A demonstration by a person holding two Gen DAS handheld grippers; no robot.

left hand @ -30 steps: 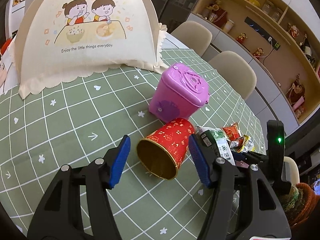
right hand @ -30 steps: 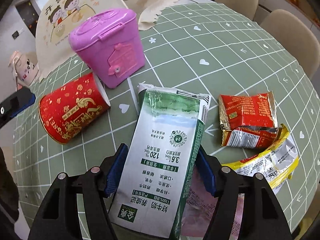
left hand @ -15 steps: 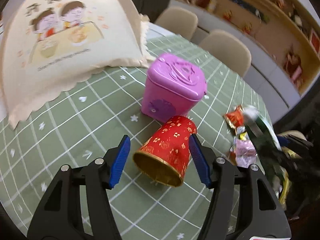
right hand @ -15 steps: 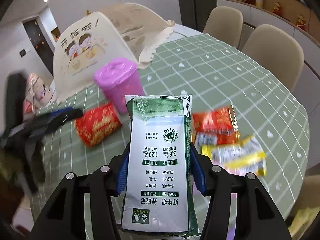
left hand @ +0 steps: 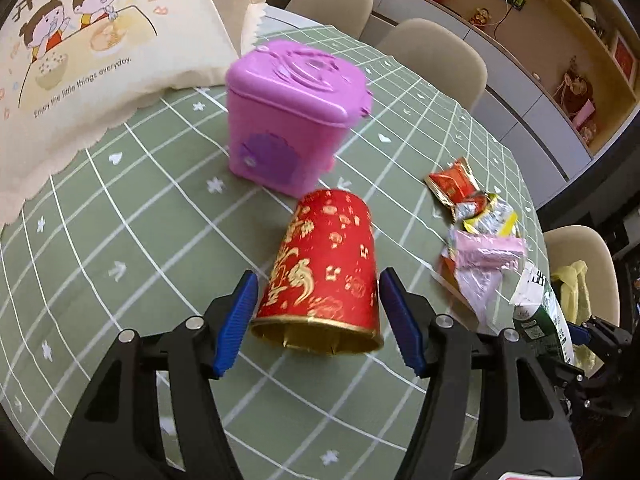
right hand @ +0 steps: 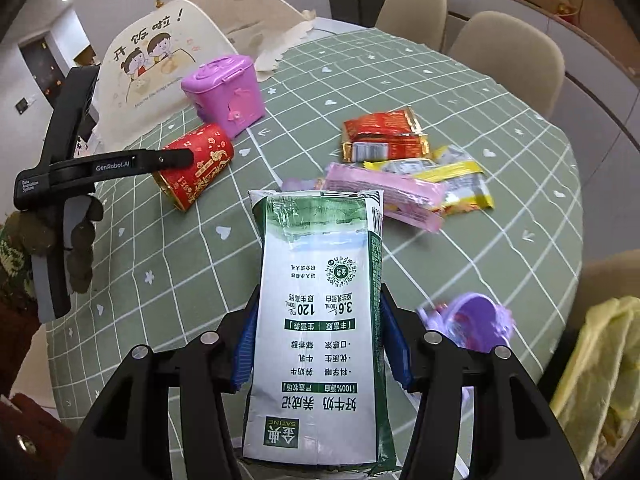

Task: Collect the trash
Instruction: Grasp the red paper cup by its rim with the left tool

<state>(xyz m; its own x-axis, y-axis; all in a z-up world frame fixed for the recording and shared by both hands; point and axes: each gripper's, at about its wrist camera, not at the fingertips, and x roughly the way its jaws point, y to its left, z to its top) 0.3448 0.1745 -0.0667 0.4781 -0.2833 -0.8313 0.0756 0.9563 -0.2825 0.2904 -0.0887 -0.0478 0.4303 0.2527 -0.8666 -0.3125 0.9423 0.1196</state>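
R jaws grip milk carton (right hand: 320, 320) lengthwise, top fwd — L jaws wide, astride red cup (left hand: 324, 276), mouth toward cam.

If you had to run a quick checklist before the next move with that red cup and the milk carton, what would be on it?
1. Milk carton clamped in right gripper: ok, pads press both sides.
2. Red cup between the left gripper's fingers: ok, lying on its side.
3. Left pads pressing the cup: not ok, gaps show on both sides.
4. Purple bin lid open for trash: not ok, it looks shut.
5. Snack wrappers collected: not ok, they lie on the table.
6. Cup empty: cannot tell.
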